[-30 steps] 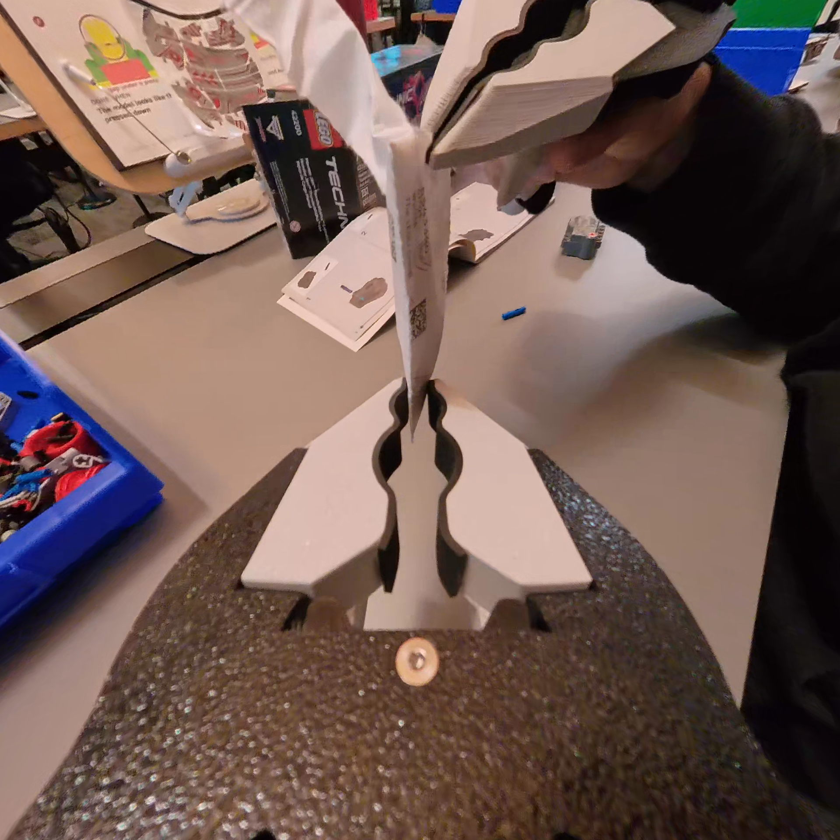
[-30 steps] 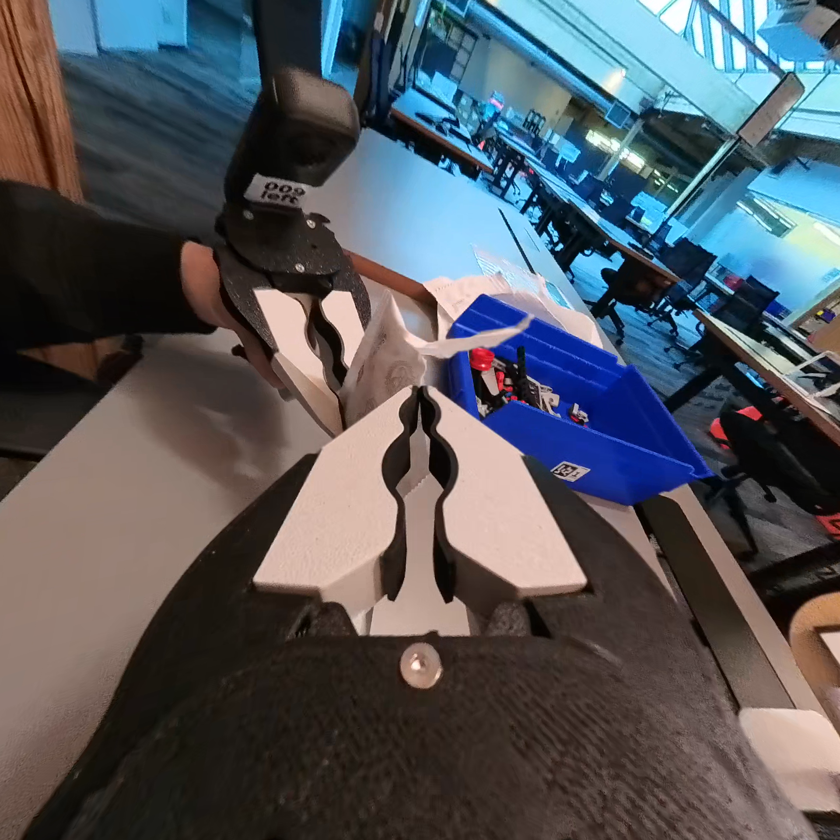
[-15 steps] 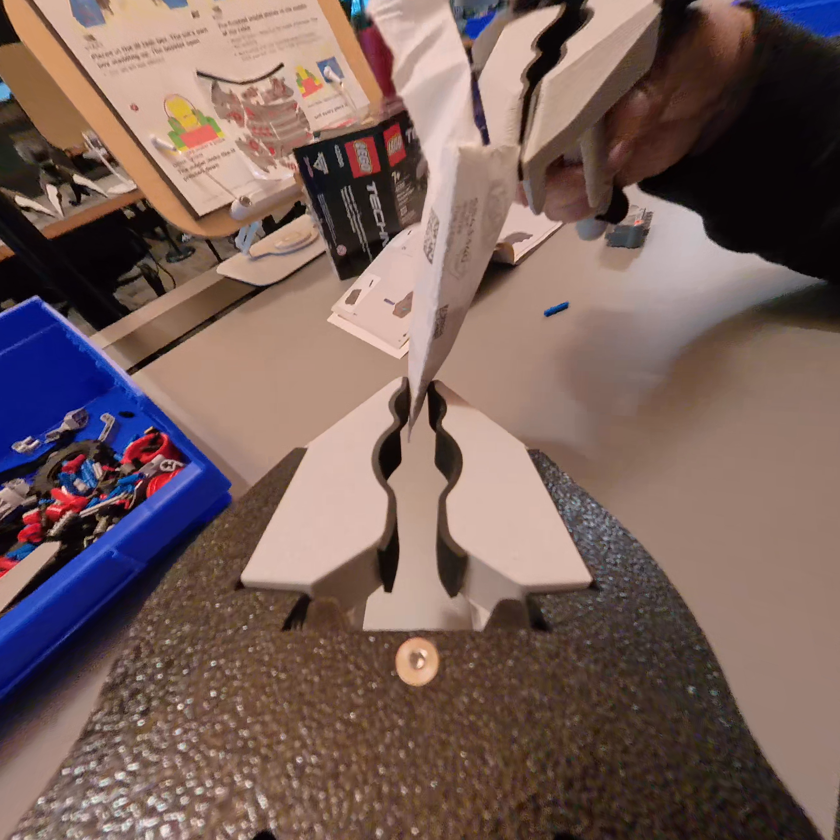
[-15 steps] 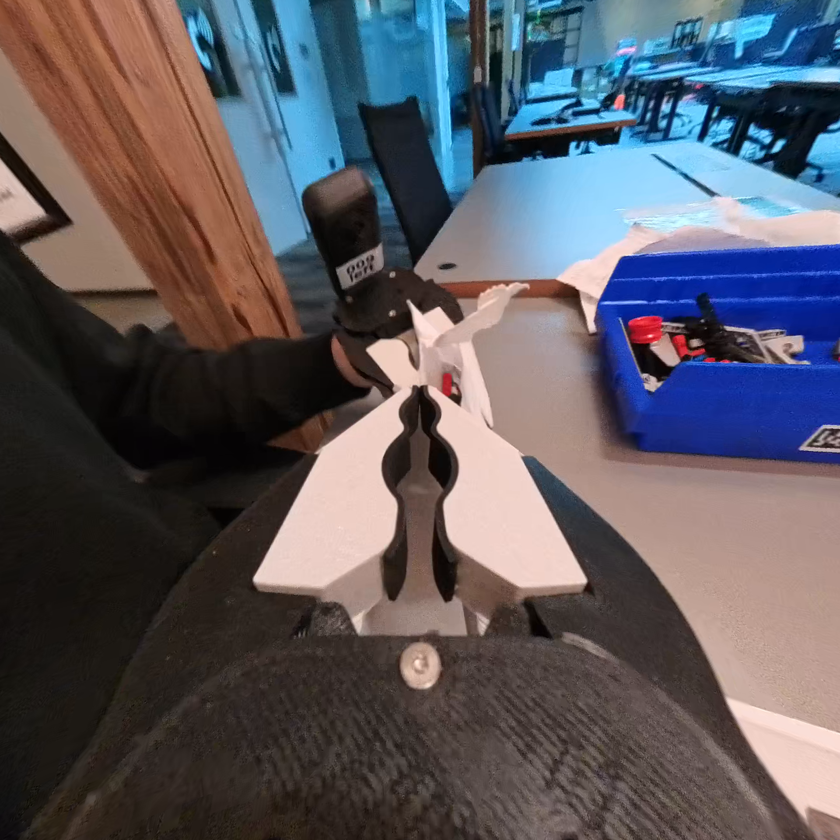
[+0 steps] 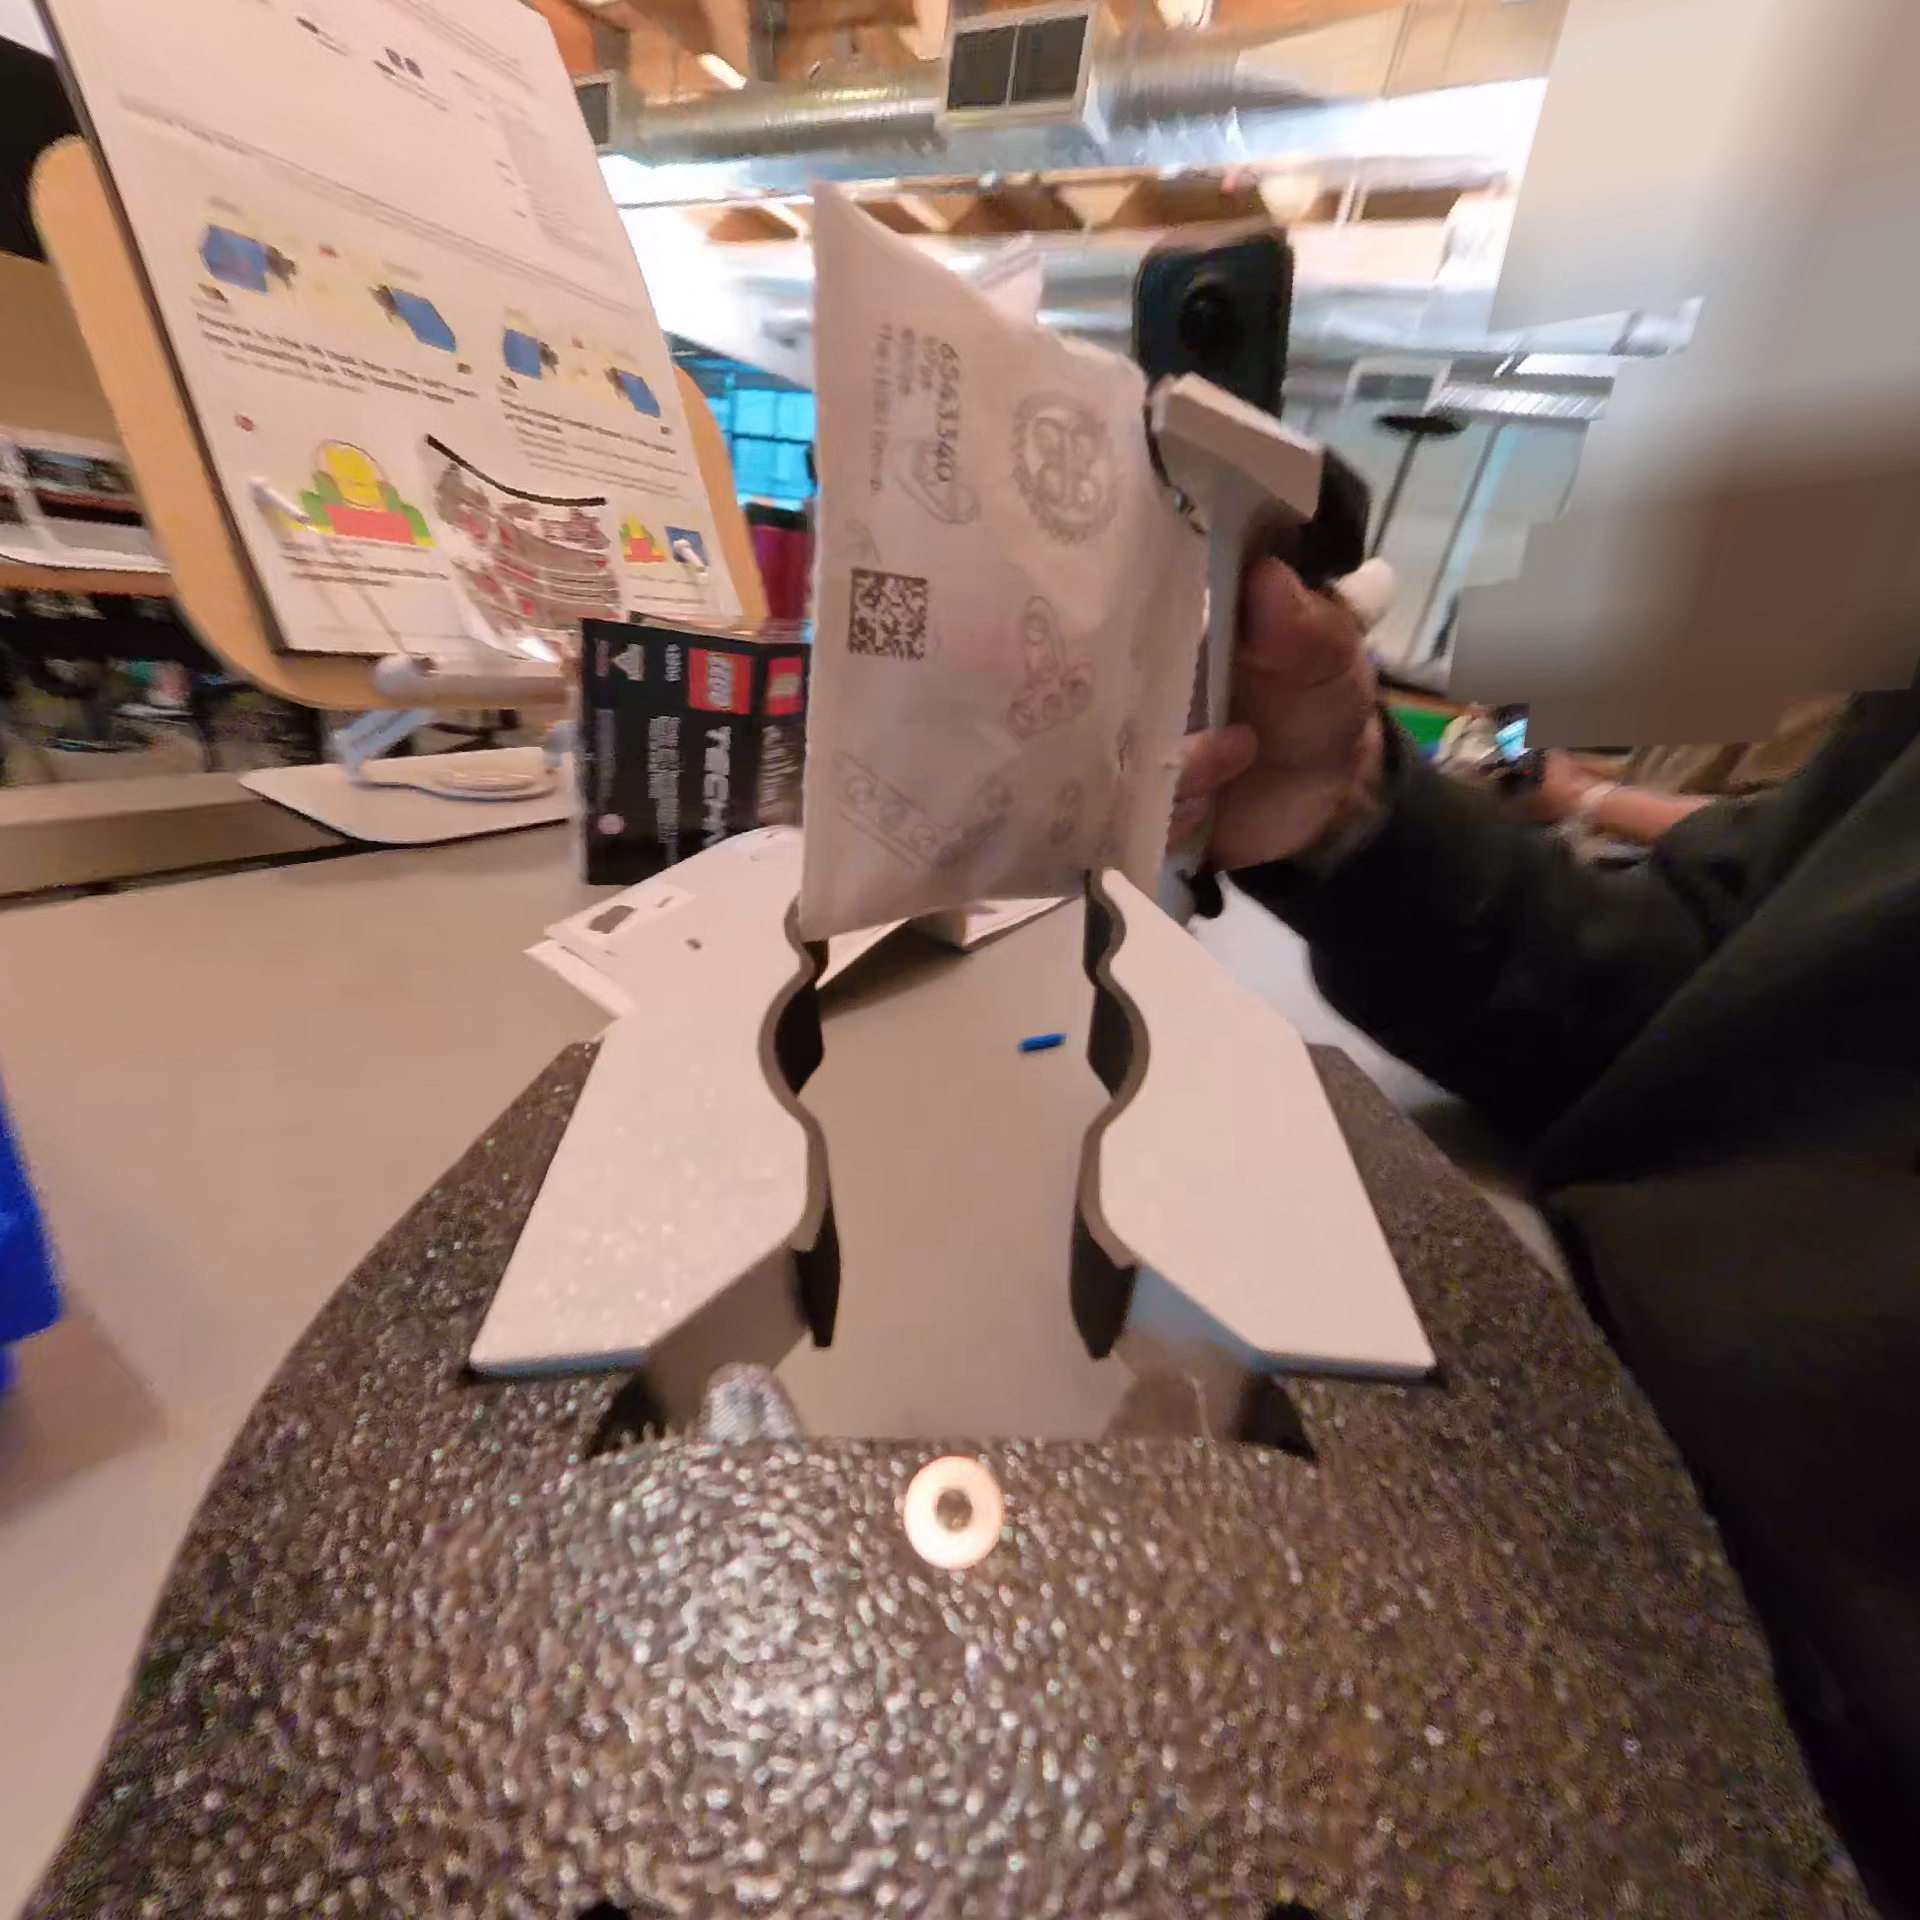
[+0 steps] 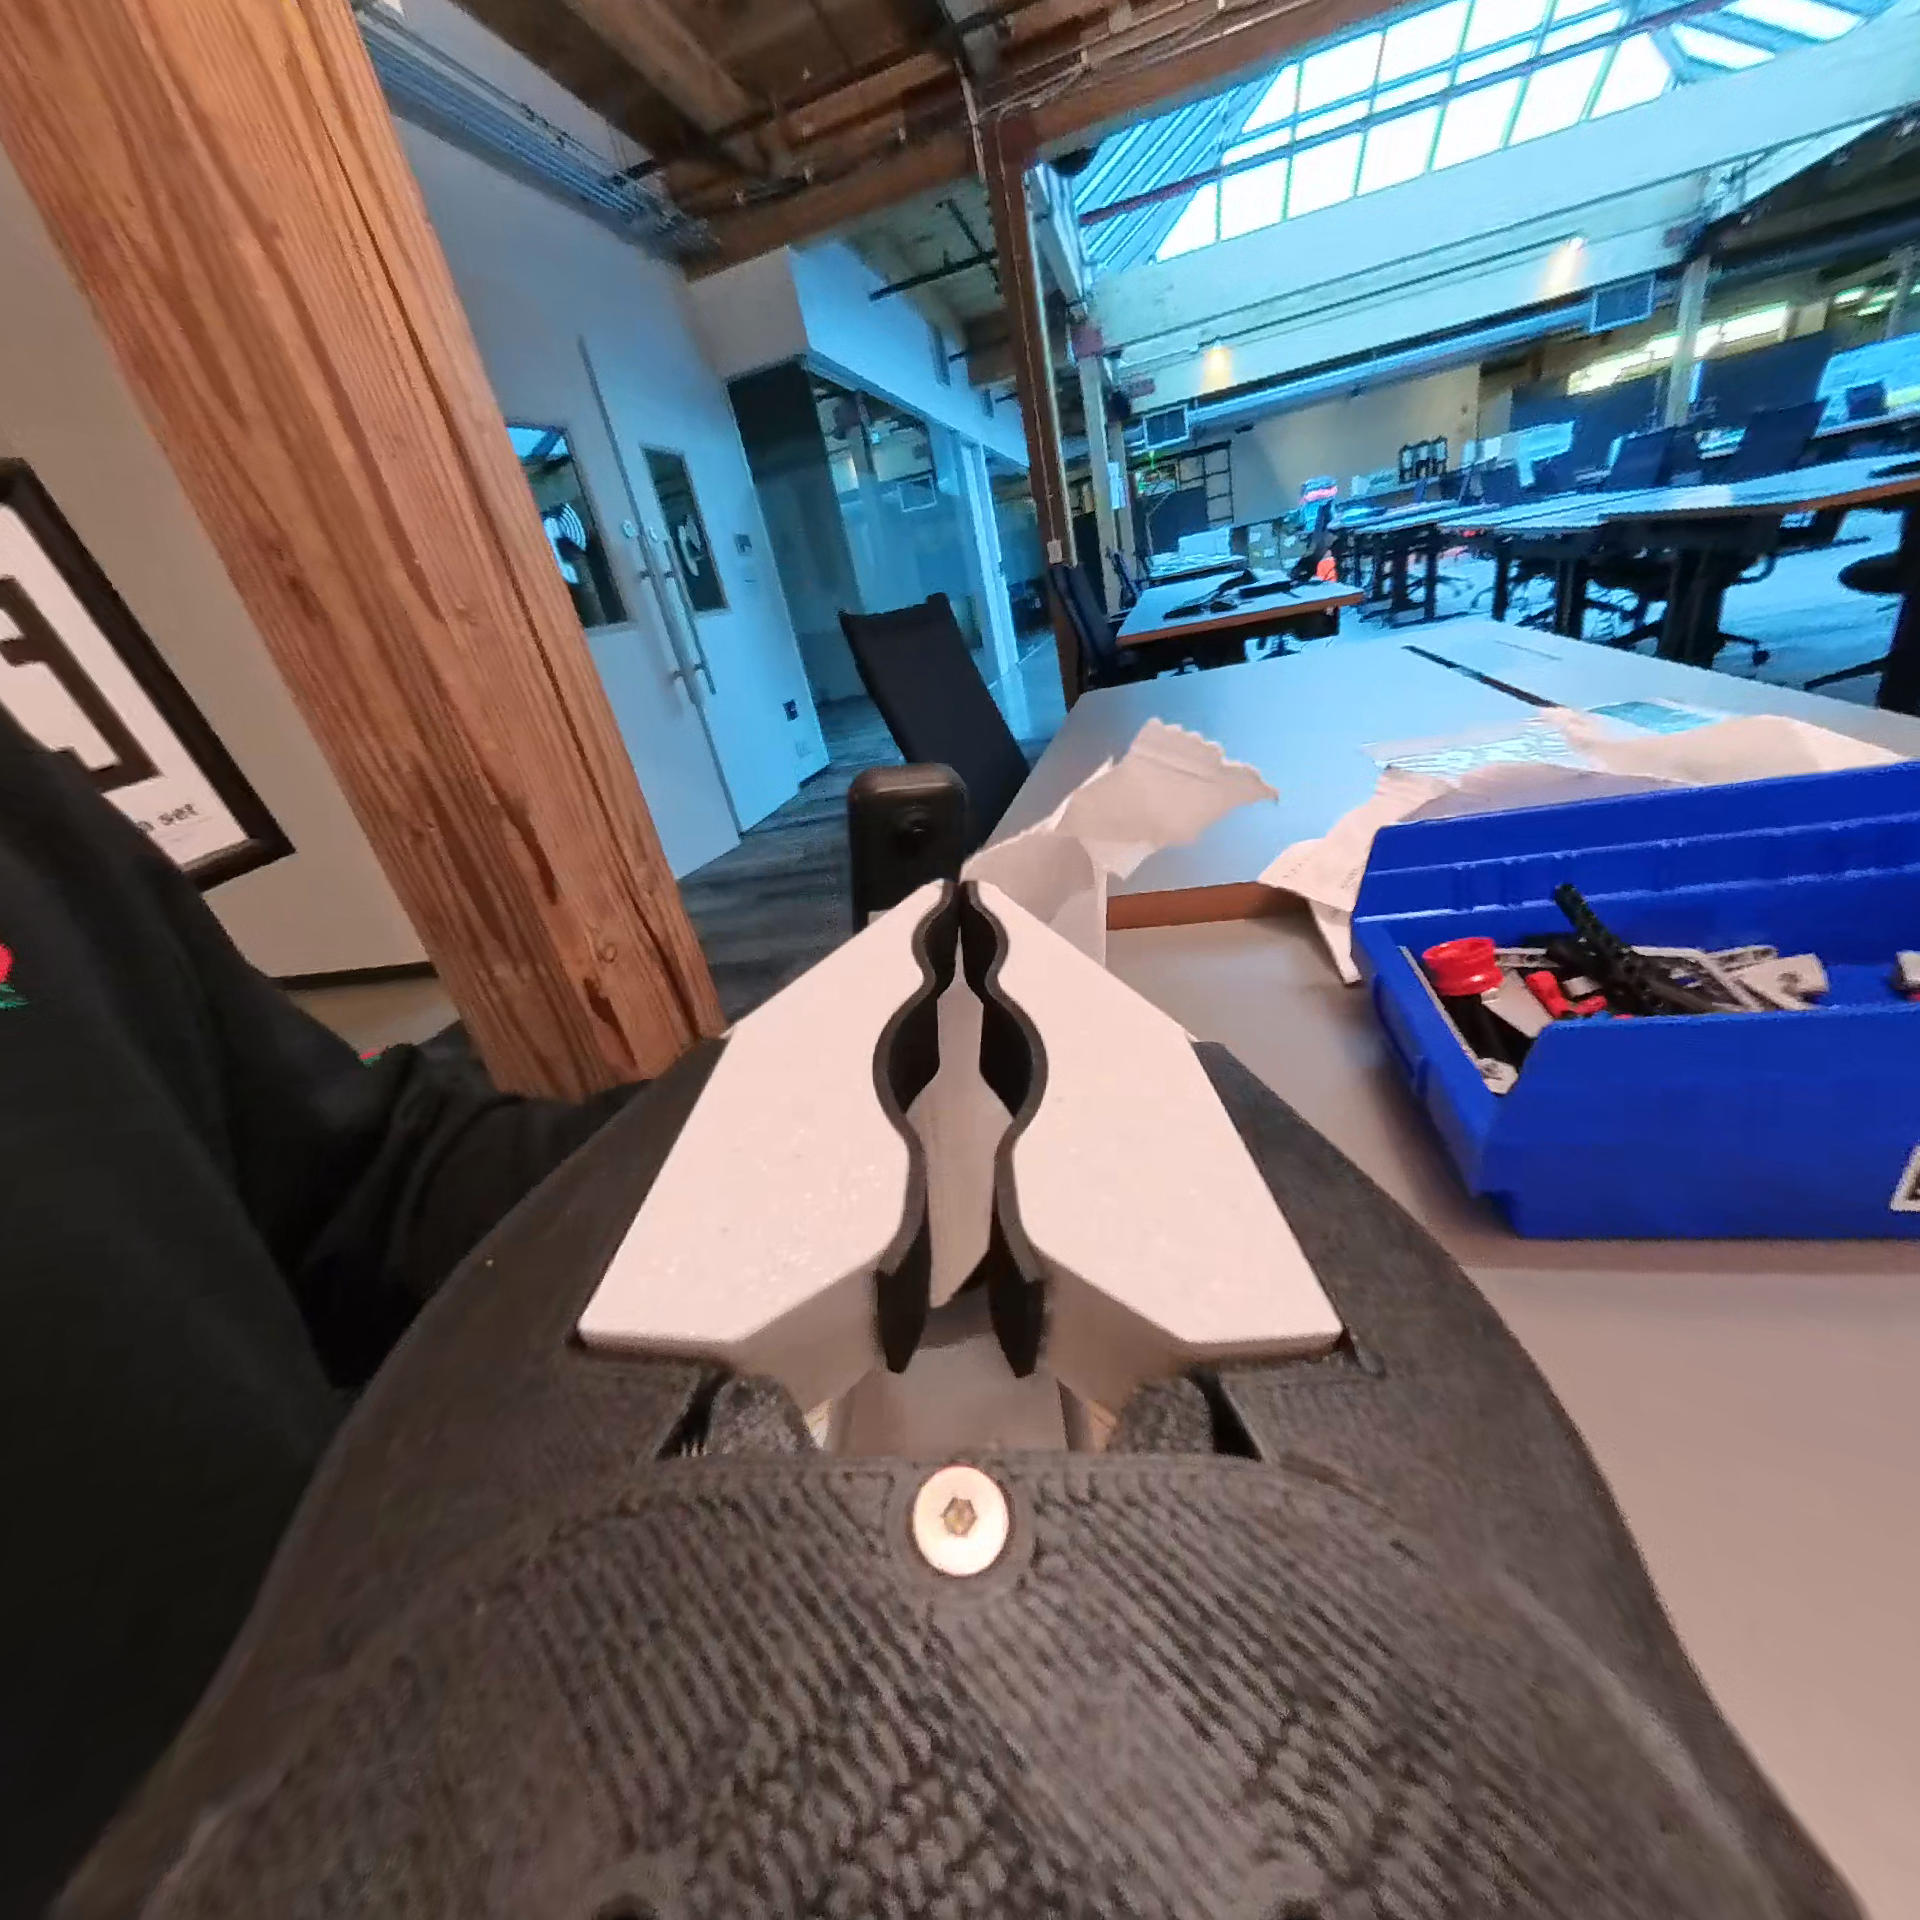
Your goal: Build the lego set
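A white paper parts bag (image 5: 987, 623) with printed drawings hangs upright above the grey table (image 5: 260, 1039). My right gripper (image 6: 961, 894) is shut on the bag's edge. The bag's torn flap (image 6: 1164, 790) sticks out past the fingertips. In the left wrist view the right gripper (image 5: 1226, 499) pinches the bag's right side, with a hand behind it. My left gripper (image 5: 951, 904) is open, its jaws wide apart just below the bag's bottom edge and holding nothing. A blue bin (image 6: 1662, 1132) holds several loose lego parts.
An open instruction booklet (image 5: 665, 935) and a black lego box (image 5: 696, 748) lie behind the bag. A board with instruction sheets (image 5: 395, 343) stands at the back left. A small blue piece (image 5: 1042, 1042) lies on the table. Torn paper bags (image 6: 1621, 758) lie behind the bin. A wooden post (image 6: 364, 520) stands at the left. Some 8 cm of space lies between my two pairs of fingers.
My left gripper has let go of the bag's lower tip and opened wide. The right gripper has turned the bag so its flat printed face shows.
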